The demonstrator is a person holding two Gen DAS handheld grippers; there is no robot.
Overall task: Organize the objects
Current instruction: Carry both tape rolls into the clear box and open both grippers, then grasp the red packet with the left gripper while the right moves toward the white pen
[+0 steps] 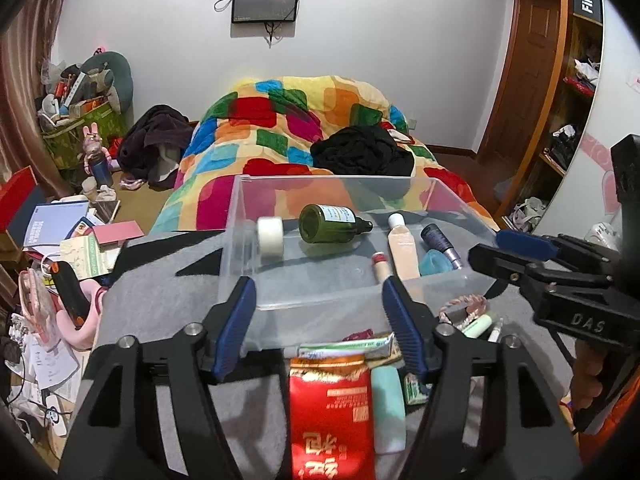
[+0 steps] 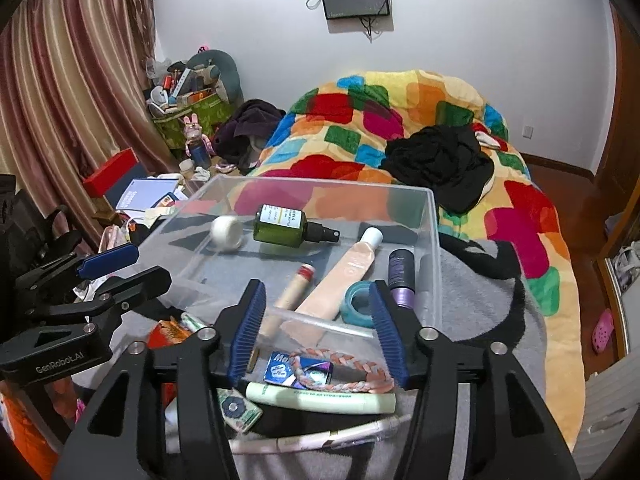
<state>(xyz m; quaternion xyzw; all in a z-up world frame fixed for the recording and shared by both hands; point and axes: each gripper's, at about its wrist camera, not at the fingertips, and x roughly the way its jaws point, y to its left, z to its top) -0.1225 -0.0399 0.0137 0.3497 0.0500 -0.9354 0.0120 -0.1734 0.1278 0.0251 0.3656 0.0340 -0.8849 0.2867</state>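
A clear plastic bin [image 1: 240,216] [image 2: 434,232] stands on a grey blanket. In it lie a green spray bottle [image 1: 332,224] [image 2: 286,226], a white tape roll [image 1: 270,237] [image 2: 226,234], a beige tube [image 1: 404,252] [image 2: 344,280], a teal tape roll [image 2: 358,302], a purple bottle [image 2: 402,280] and a thin red-capped stick [image 2: 294,292]. In front of the bin lie a red packet [image 1: 330,412], a mint tube [image 2: 320,400], a braided band [image 2: 340,368], a blue packet [image 2: 280,368] and a pen [image 2: 320,436]. My left gripper [image 1: 320,320] is open and empty above the packet. My right gripper [image 2: 316,328] is open and empty above the band.
A bed with a colourful quilt [image 1: 288,120] and black clothes [image 2: 440,164] lies behind the bin. Papers and boxes [image 1: 60,232] clutter the left side. A curtain [image 2: 60,80] hangs at the left. Shelves [image 1: 568,120] stand at the right.
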